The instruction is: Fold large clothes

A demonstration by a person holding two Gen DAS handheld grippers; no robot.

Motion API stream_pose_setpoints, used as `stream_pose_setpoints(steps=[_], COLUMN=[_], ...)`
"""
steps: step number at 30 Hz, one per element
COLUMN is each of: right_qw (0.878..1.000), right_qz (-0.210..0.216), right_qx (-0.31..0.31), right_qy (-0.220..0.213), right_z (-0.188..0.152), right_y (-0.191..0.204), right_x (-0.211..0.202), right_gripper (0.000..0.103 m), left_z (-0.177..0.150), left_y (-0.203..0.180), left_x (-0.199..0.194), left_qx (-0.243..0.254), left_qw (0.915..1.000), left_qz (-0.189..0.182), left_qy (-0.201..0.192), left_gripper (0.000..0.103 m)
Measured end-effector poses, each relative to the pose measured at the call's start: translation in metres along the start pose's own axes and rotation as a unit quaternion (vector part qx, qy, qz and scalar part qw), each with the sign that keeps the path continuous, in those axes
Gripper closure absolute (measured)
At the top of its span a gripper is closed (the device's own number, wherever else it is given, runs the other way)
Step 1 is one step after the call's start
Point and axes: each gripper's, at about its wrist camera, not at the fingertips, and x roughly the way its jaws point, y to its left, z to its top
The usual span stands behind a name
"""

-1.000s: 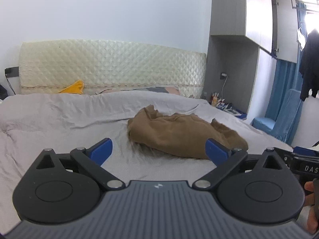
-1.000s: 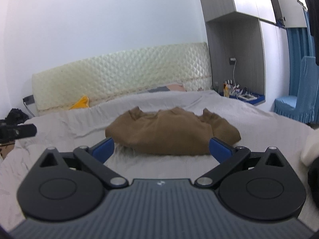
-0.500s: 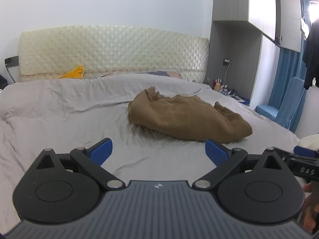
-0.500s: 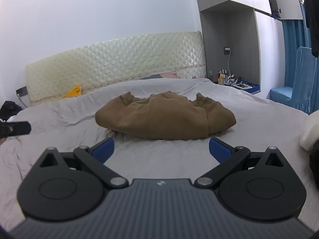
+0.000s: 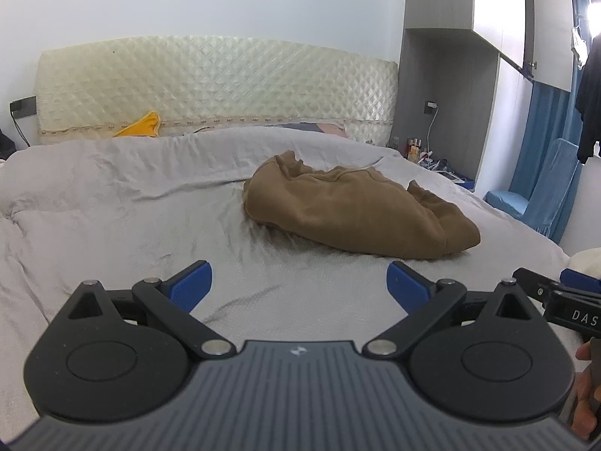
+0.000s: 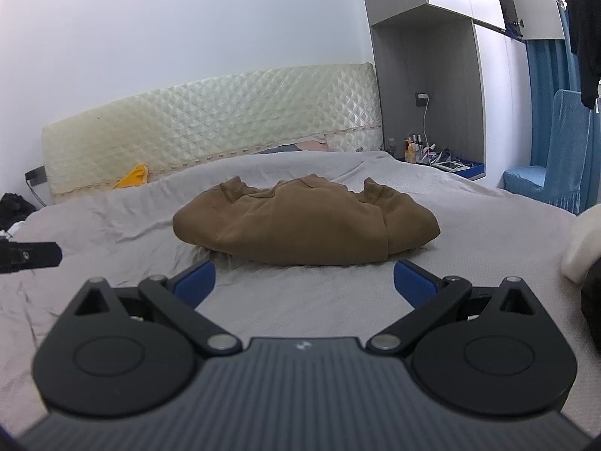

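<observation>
Brown garment (image 5: 357, 212), bunched in rumpled heap, lying mid-bed on grey sheet (image 5: 131, 233).

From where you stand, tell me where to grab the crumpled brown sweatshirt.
Pinch the brown sweatshirt at the ribbed hem corner on its right end, coming in low from the near side with the right claw. That edge lies exposed on the grey bedsheet; the middle is probably too bunched.
</observation>
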Motion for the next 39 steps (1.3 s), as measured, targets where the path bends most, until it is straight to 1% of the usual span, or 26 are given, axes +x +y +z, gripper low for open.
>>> stream_pose_setpoints(steps=[29,39], right_qw=[1.000,1.000], right_qz=[0.000,-0.003], right_qx=[0.007,0.001], right_qy=[0.005,0.001], right_z=[-0.0014,-0.0030], right_y=[-0.0048,-0.0026], right_x=[-0.0007,-0.0020], right_gripper=[0.000,0.000], left_z=[-0.0049,-0.0064], left_y=[-0.0087,-0.0074], left_x=[0.0042,0.0040], left_qx=[0.009,0.001], left_qw=[0.9999,1.0000], left_qz=[0.007,0.003], left_qy=[-0.001,0.001], left_gripper=[0.002,0.002])
